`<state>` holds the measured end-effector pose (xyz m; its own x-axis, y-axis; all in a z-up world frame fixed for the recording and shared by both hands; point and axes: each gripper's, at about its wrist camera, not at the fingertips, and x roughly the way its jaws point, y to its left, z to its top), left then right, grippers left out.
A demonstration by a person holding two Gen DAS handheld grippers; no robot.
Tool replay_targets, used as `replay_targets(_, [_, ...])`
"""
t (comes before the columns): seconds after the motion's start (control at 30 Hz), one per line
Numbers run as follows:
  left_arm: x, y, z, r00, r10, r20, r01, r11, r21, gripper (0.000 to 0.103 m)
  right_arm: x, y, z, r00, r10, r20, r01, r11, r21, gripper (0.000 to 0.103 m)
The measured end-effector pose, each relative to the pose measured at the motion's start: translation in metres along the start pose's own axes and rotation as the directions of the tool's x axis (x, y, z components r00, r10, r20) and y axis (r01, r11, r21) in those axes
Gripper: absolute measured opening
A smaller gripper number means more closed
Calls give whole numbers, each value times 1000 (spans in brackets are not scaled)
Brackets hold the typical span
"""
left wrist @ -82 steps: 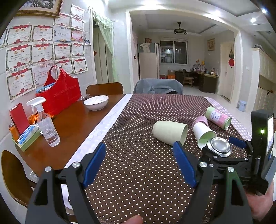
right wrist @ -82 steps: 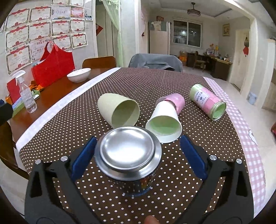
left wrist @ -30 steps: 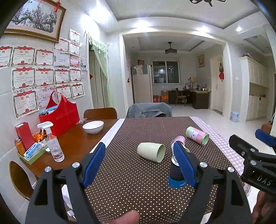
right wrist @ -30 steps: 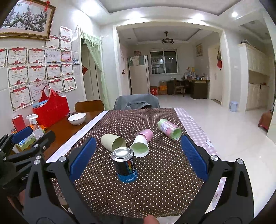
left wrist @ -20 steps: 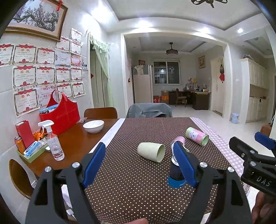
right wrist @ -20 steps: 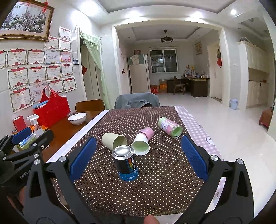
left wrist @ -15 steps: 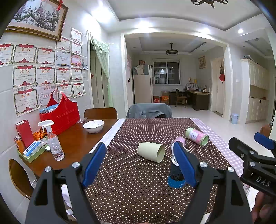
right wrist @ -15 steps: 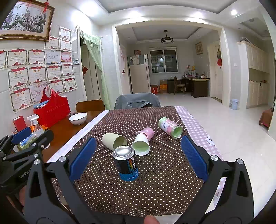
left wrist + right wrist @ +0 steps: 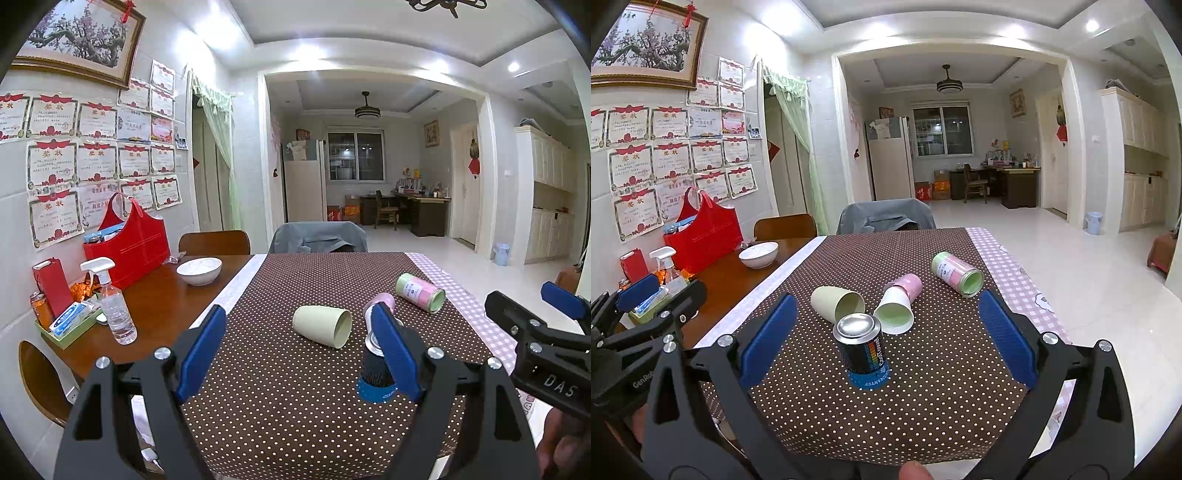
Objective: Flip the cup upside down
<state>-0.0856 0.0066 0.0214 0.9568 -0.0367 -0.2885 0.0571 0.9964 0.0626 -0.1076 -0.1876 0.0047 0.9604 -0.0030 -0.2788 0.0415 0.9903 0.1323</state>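
A black and blue cup (image 9: 863,354) stands upside down on the dotted tablecloth (image 9: 923,406), its metal base up; it also shows in the left wrist view (image 9: 375,373), partly behind a finger. A cream cup (image 9: 836,302) (image 9: 322,325), a white and pink cup (image 9: 897,304) and a pink and green cup (image 9: 956,274) (image 9: 420,292) lie on their sides behind it. My right gripper (image 9: 884,338) is open and empty, held back above the table's near edge. My left gripper (image 9: 301,349) is open and empty, to the left.
On the bare wood at the left stand a white bowl (image 9: 199,271), a spray bottle (image 9: 112,302), a red bag (image 9: 129,245) and a green tray of small items (image 9: 66,325). Chairs (image 9: 319,238) stand at the far end. The table's right edge borders open floor.
Both grippers have pulled back and up from the table since 2.7 s ago; the right gripper's fingers then flanked the can-like cup. In the last second almost nothing moved.
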Motion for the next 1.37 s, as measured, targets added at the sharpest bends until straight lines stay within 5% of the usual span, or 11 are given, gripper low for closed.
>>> replay_targets(0.83, [-2,1,1,1000,3,-15,-3,1000,-14,81,1,3,2,1000,3,-8,-3,1000,2,97])
replay_targets(1.07, [-8,1,-1,999,-11,39,12,1000,-14,81,4,0,1,1000,3,-14,-3,1000,4,97])
replay_targets(1.37, [-3,1,0,1000,-12,-6,12,1000,-22,81,6,-1,0,1000,4,-16,-4,1000,5,97])
